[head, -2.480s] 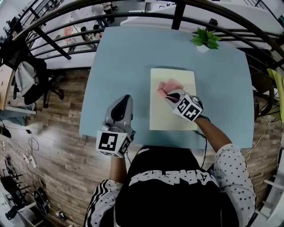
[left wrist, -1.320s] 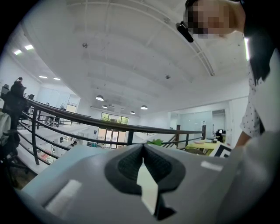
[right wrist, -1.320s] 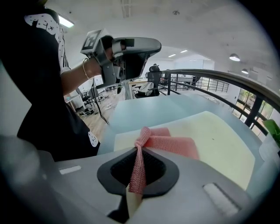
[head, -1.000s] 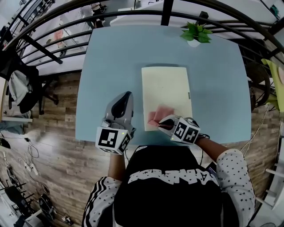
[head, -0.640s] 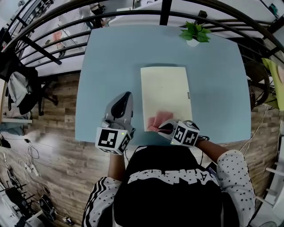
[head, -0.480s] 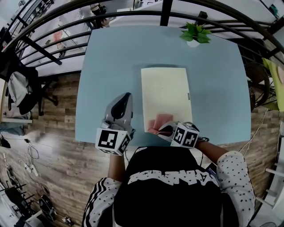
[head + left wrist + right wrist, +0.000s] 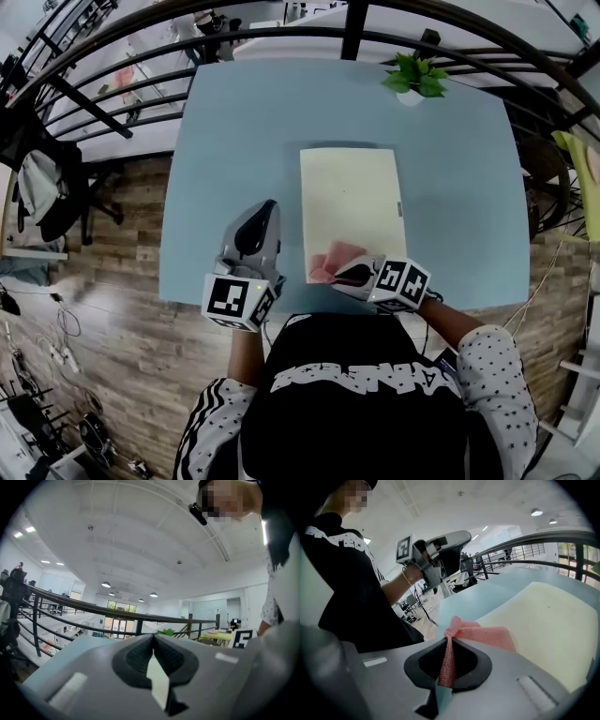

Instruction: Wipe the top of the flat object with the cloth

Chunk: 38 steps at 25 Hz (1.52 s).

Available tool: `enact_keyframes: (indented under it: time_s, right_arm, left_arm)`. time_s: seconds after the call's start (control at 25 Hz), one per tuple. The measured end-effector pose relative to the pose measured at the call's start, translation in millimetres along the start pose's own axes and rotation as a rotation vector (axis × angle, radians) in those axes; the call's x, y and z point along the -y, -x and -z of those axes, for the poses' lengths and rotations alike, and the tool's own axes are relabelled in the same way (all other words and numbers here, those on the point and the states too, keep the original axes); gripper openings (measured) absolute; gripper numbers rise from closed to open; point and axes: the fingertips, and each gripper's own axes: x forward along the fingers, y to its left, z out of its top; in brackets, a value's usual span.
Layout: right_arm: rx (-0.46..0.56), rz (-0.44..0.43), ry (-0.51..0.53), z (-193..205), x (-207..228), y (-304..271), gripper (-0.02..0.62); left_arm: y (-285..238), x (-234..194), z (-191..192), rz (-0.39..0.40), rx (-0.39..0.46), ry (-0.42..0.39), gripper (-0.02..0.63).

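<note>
A pale yellow flat board (image 7: 352, 206) lies on the light blue table (image 7: 244, 131). A pink cloth (image 7: 330, 262) rests on the board's near left corner, and my right gripper (image 7: 339, 273) is shut on it. In the right gripper view the pink cloth (image 7: 480, 634) is pinched between the jaws and spreads onto the board (image 7: 543, 625). My left gripper (image 7: 254, 217) hovers over the table's near left part, left of the board, shut with nothing in it. In the left gripper view its jaws meet at the tip (image 7: 153, 637).
A small potted plant (image 7: 413, 77) stands at the table's far right. Dark railings (image 7: 122, 66) run past the far and left sides. A chair with a bag (image 7: 37, 183) stands on the wooden floor at left. The table's near edge is close to the person's body.
My right gripper has dragged the pink cloth from the far middle of the board down to its near left corner. The left gripper has stayed put.
</note>
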Motion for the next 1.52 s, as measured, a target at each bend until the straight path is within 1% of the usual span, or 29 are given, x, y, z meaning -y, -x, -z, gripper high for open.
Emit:
enact_keyframes:
  time_s: [0.2,0.28,0.4,0.52,0.64,0.8,0.96,1.08,1.16,1.24,1.36,1.44,1.52]
  right_arm:
    - [0.072,0.019,0.0,-19.8,8.0,14.4,0.014]
    - [0.116,0.046,-0.005,-31.9,17.6,24.9,0.014]
    - [0.199,0.11,-0.015,-53.1,39.6,44.3,0.014]
    - [0.286,0.202,0.002,-76.2,65.5,67.4,0.014]
    - [0.358,0.327,0.047,-101.4,95.9,94.4,0.014]
    - [0.389,0.507,0.128,-124.5,138.0,122.6,0.014]
    - [0.359,0.65,0.204,-134.0,177.6,138.9,0.014]
    - [0.289,0.735,0.262,-131.9,207.6,143.2,0.014]
    - [0.23,0.772,0.308,-127.4,223.5,141.1,0.014]
    - [0.169,0.788,0.346,-120.3,236.7,135.3,0.014]
    - [0.082,0.788,0.38,-104.4,255.7,120.6,0.014]
    - [0.041,0.776,0.377,-93.8,264.6,109.7,0.014]
    - [0.018,0.755,0.346,-83.1,271.3,99.6,0.014]
  left_arm:
    - [-0.3,0.1,-0.5,-0.002,0.003,-0.001,0.0]
    - [-0.7,0.1,-0.8,-0.002,0.003,-0.002,0.0]
    - [-1.6,-1.0,-0.8,-0.003,0.003,-0.003,0.0]
    - [-2.0,-1.6,0.1,-0.005,0.002,-0.001,0.0]
    - [-1.7,-2.0,-0.8,-0.01,0.0,-0.002,0.0]
    - [2.2,-5.3,-2.1,-0.025,0.001,-0.002,0.0]
    - [7.1,-11.6,-1.4,-0.053,-0.003,0.001,0.0]
    - [7.9,-16.6,-0.1,-0.073,-0.009,0.004,0.0]
    - [9.2,-19.3,0.8,-0.085,-0.013,0.005,0.0]
    - [10.5,-22.2,1.3,-0.098,-0.016,0.004,0.0]
    - [12.7,-27.5,1.0,-0.118,-0.02,0.006,0.0]
    - [15.0,-30.2,-0.5,-0.126,-0.016,0.001,0.0]
    - [16.5,-33.1,-1.5,-0.132,-0.012,-0.004,0.0]
